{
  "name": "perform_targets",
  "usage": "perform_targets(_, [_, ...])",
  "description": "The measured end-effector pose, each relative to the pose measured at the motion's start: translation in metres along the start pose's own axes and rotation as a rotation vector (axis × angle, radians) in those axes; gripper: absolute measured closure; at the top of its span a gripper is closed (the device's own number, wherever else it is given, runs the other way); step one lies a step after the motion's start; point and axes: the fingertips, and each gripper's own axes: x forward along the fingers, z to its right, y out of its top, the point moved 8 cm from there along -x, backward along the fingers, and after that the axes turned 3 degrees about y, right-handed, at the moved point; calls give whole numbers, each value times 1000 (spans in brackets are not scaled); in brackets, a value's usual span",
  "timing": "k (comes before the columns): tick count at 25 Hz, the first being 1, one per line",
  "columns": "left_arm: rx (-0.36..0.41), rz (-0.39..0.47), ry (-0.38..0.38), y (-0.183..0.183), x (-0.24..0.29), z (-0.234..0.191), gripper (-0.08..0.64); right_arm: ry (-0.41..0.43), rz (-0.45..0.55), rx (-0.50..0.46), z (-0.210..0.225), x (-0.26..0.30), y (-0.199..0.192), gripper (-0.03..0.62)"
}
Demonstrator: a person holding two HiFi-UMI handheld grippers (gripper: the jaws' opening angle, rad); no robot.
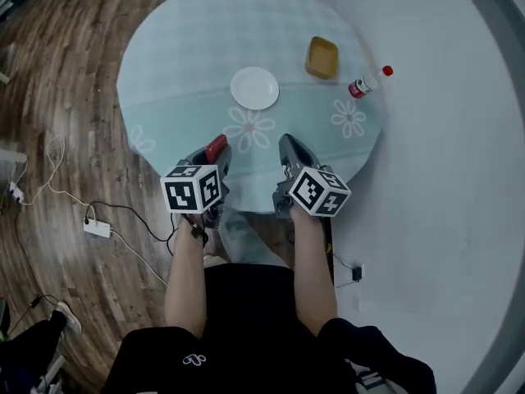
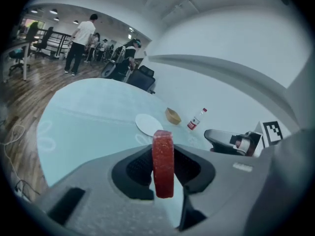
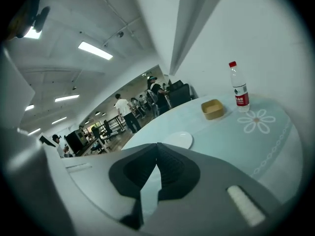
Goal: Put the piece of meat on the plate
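Note:
A red slab of meat [image 2: 163, 163] stands on edge between the pads of my left gripper [image 2: 163, 151], which is shut on it. In the head view the meat [image 1: 215, 148] shows at the tip of the left gripper [image 1: 218, 151], over the table's near edge. The white plate [image 1: 254, 88] lies bare further in, near the table's middle, ahead of both grippers; it also shows as plate [image 2: 148, 124] and plate [image 3: 178, 140]. My right gripper [image 1: 289, 146] hovers beside the left one, its jaw tips meeting with nothing between them [image 3: 157, 145].
A round table with a pale blue flowered cloth [image 1: 189, 56] carries a yellow-brown bowl [image 1: 321, 57] and a red-capped bottle [image 1: 365, 83] at the far right. Cables and a power strip [image 1: 96, 228] lie on the wood floor at left. People stand far off [image 2: 78, 43].

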Motion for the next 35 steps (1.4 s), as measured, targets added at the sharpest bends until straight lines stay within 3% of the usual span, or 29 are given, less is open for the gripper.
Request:
perform_targets(4, [102,-64,-8,32,51,21,472,-26,48,78,42,23,30,586])
perform_targets(9, [196,-51,38,63,89,28,472,-59,117,175,77,47,53,586])
perform_targets(12, [222,-70,48,68,114,21,472,-85,113,207,88,62,53,586])
perform_targets(16, [278,-161,19,77,163,8,472,-148,118,267,105,91,45,586])
perform_targets(24, [331,-396,-59,89,236,-13,471,-226,167,302,113,111,54,585])
perform_targets(29, [263,-525,-86,82,255,-23,469,-280,213,409,139,102,39,586])
perform_targets(35, [288,-608,-65,85,266,-28,434,-240,275,428,151,99,54,586])
